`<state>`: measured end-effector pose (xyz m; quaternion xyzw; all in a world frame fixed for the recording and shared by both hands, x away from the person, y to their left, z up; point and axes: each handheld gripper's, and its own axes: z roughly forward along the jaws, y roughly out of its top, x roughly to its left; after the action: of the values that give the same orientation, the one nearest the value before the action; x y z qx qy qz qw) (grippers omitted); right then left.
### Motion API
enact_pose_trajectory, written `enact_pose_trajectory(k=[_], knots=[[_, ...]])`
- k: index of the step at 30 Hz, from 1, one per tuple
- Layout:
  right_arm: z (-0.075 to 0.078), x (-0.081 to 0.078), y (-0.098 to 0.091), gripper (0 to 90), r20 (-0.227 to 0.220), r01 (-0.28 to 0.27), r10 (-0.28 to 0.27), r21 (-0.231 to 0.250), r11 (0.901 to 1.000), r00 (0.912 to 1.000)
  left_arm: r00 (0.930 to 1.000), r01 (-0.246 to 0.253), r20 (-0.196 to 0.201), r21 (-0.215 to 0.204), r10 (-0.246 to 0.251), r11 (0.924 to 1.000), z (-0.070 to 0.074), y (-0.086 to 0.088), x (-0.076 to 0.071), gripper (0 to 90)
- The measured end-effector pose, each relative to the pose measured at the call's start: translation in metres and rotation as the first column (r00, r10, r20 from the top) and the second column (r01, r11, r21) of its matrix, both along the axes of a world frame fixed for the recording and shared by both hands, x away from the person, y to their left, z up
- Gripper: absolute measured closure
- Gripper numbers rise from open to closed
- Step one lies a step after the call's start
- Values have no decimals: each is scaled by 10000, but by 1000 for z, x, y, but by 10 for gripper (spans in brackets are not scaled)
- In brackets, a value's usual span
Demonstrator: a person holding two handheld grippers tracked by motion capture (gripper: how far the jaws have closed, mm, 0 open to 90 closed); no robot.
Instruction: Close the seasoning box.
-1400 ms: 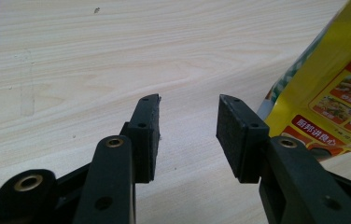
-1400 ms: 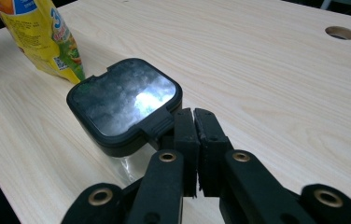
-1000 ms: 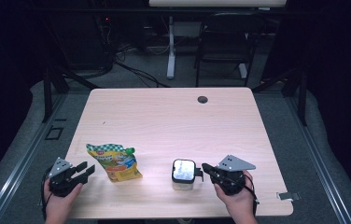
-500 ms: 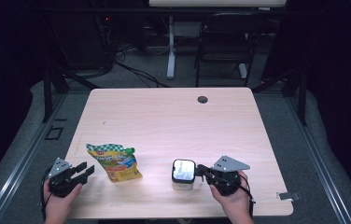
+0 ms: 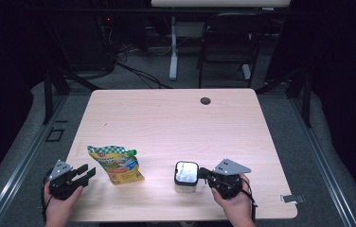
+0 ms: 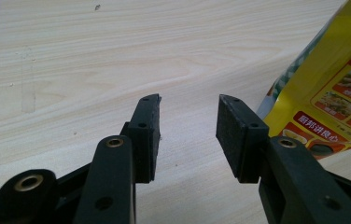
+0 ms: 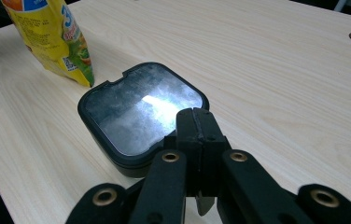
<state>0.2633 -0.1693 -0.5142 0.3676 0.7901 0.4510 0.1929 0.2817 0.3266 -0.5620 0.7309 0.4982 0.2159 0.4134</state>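
A yellow and green snack pouch (image 5: pixel 117 164) lies flat on the pale wooden table (image 5: pixel 166 123) at the front left. My left gripper (image 5: pixel 85 171) rests just left of it with its jaws open and nothing between them (image 6: pixel 187 105); the pouch (image 6: pixel 332 88) shows off to the right of the jaws. A small square container with a black-rimmed glossy lid (image 5: pixel 186 174) stands at the front centre. My right gripper (image 5: pixel 200 173) is shut, and its tips (image 7: pixel 196 114) sit at the near edge of the lid (image 7: pixel 136 112). The pouch (image 7: pixel 52 32) lies beyond the container.
A round cable hole (image 5: pixel 205 100) is in the table's far side. Bare wood stretches across the middle and back of the table. A black chair (image 5: pixel 228 42) and desk legs stand on the floor behind.
My right gripper has edged slightly left, closer to the container. The left gripper, the pouch and the container have stayed put.
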Motion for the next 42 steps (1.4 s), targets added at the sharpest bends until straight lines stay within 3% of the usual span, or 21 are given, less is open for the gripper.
enact_pose_trajectory(k=[18,21,25,27,31,32,36,40,42], knots=[[-3,0,-2,900,-59,82,-80,343,9994,10000,9999,159,15,-160,-159,9997,3,-2,-3,640],[-3,-1,-3,900,-66,107,-104,387,9992,9999,9994,329,80,-158,-328,9993,9,-5,-9,680],[-4,0,-4,900,-89,131,-127,548,9984,9999,9986,489,247,-700,-472,9964,23,-11,-21,737],[-4,0,-4,900,-100,147,-142,590,9981,9998,9975,693,155,-693,-684,9952,26,-18,-25,771],[-4,0,-4,900,-102,126,-120,616,9980,9999,9921,1245,165,-292,-1240,9918,27,-33,-32,842],[-4,0,-4,900,-71,96,-92,590,9982,9999,9871,1589,201,-88,-1587,9873,30,-42,-36,862],[-5,0,-4,900,-71,97,-93,610,9981,9999,9772,2109,338,-382,-2097,9768,35,-57,-40,900],[-6,0,-4,900,12,105,-107,693,9975,9999,9653,2596,369,-277,-2586,9653,38,-73,-42,900],[-6,0,-5,900,5,75,-76,666,9978,10000,9614,2739,400,-449,-2722,9607,39,-80,-42,900]])
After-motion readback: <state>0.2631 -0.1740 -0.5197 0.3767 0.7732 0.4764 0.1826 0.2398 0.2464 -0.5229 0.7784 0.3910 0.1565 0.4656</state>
